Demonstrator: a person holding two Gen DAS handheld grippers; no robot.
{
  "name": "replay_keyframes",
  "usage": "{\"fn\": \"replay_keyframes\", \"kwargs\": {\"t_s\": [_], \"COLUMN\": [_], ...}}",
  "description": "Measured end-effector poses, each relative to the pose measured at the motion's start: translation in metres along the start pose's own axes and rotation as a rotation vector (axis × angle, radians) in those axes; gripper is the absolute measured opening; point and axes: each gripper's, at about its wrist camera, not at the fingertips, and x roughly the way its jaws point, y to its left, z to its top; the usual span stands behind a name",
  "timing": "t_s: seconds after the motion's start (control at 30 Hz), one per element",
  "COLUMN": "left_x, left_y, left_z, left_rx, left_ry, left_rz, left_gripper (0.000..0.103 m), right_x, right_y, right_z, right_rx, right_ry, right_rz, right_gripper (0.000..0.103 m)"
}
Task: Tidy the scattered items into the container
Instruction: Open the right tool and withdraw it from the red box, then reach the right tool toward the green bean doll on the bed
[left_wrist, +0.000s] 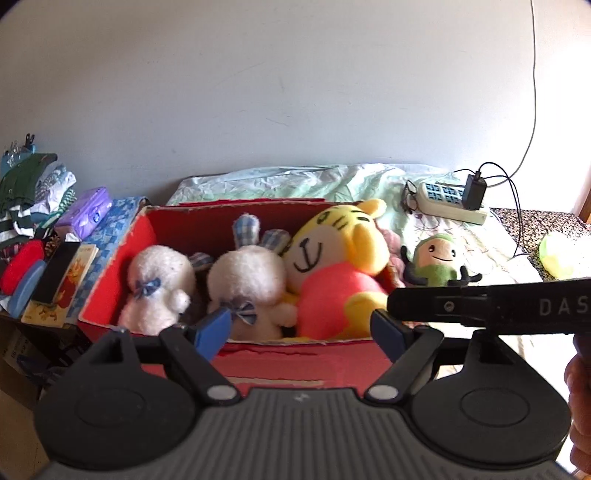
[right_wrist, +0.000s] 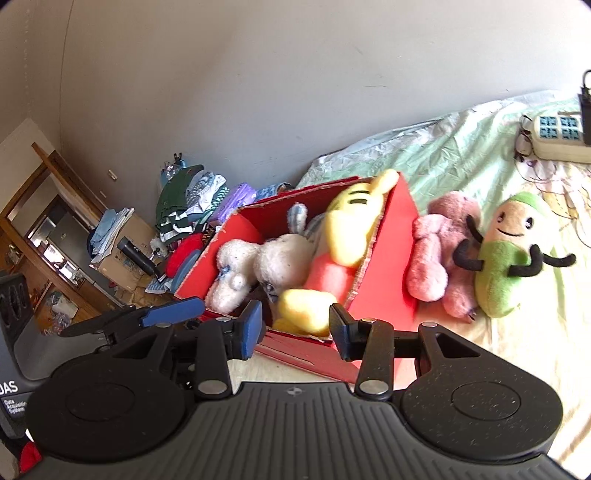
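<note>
A red cardboard box (left_wrist: 110, 266) (right_wrist: 391, 229) stands on the bed. It holds two white plush rabbits (left_wrist: 159, 291) (left_wrist: 247, 284) and a yellow tiger plush (left_wrist: 340, 258) (right_wrist: 354, 221). A green bean plush (left_wrist: 436, 262) (right_wrist: 506, 254) and a pink plush (right_wrist: 439, 251) lie on the bed right of the box, outside it. My left gripper (left_wrist: 301, 330) is open and empty at the box's near wall. My right gripper (right_wrist: 295, 328) is open and empty at the box's near right corner; it also shows in the left wrist view (left_wrist: 480, 306).
A white power strip (left_wrist: 450, 203) (right_wrist: 557, 136) with a charger and cables lies on the bed behind the plushes. A yellow-green ball (left_wrist: 561, 254) sits at far right. Folded clothes (left_wrist: 33, 192), a purple pack (left_wrist: 85, 212) and books (left_wrist: 62, 280) crowd the left side.
</note>
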Motion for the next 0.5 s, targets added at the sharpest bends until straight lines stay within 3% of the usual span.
{"fn": "replay_keyframes", "kwargs": {"t_s": [0.27, 0.5], "left_x": [0.005, 0.044], "left_y": [-0.073, -0.122], "left_z": [-0.017, -0.03], "left_rx": [0.089, 0.141], "left_ry": [0.026, 0.096], "left_rz": [-0.16, -0.309], "left_gripper": [0.084, 0.086], "right_x": [-0.03, -0.046], "right_y": [-0.062, -0.11], "right_z": [-0.013, -0.025], "right_rx": [0.162, 0.236], "right_ry": [0.005, 0.022], "right_rz": [-0.119, -0.272], "right_gripper": [0.044, 0.044]}}
